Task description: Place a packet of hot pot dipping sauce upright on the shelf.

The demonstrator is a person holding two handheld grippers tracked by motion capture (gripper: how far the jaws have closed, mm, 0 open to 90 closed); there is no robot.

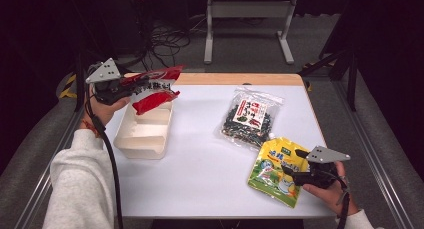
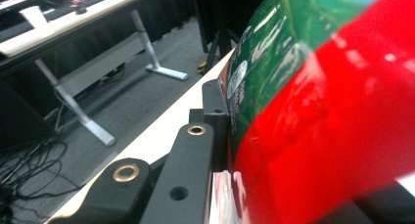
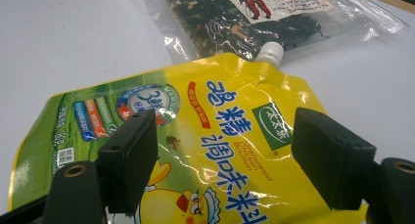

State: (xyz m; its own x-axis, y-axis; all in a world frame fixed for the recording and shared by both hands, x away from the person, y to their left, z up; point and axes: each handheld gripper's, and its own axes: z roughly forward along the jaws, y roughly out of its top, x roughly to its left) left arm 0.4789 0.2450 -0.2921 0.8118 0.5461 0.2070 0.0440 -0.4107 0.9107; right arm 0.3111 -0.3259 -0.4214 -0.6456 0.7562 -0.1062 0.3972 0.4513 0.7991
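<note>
- Two hand-held grippers: left hand-held gripper [image 1: 131, 87] clamps the red packet [image 1: 152, 89] over the white tray [image 1: 145, 131]; light, floppy, slippery film.
- I keep right hand-held gripper [image 3: 222, 158] gaping, unloaded, over the yellow pouch [image 3: 195, 150], far from that tray; grip its edge.

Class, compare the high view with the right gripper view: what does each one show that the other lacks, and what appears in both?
High view alone: the left gripper holding a glossy red snack packet above a cream divided plastic box.

Right gripper view alone: a white screw cap on the yellow spouted pouch, between the open black fingers.

Both: that pouch, the clear bag of dark dried seaweed and the white table.
</note>
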